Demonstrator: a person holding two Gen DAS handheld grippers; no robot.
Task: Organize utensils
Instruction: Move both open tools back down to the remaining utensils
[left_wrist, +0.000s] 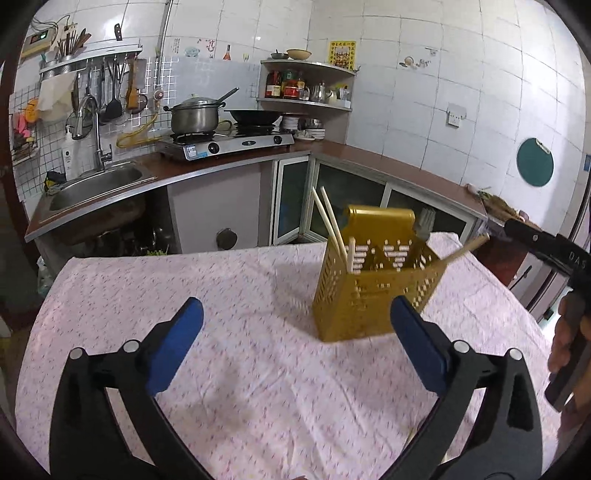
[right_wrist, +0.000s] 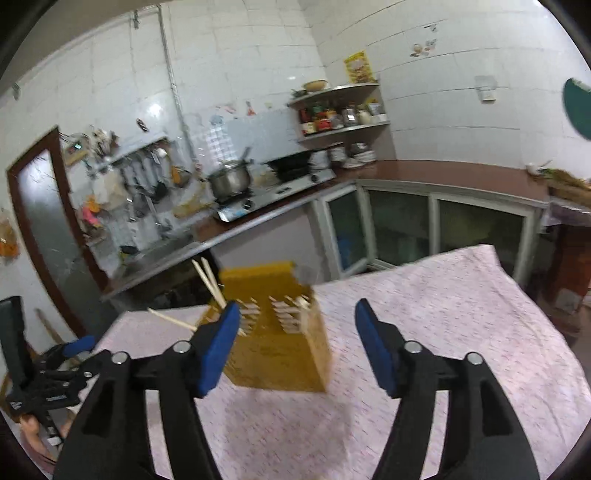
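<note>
Both my left claw (left_wrist: 295, 343) and right claw (right_wrist: 293, 347) are spread, empty; I'd withdraw clear of the perforated yellow plastic utensil holder (left_wrist: 373, 284), avoiding its pale wooden chopsticks (left_wrist: 330, 221).

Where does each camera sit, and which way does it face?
Left wrist: sits on the left gripper, looking across the pink tablecloth at the yellow utensil holder and sink; own blue pads, a hand at right.
Right wrist: sits on the right gripper, facing the holder and stove; the left gripper at lower left.
Shared: holder, chopsticks, tablecloth, kitchen counter.
</note>
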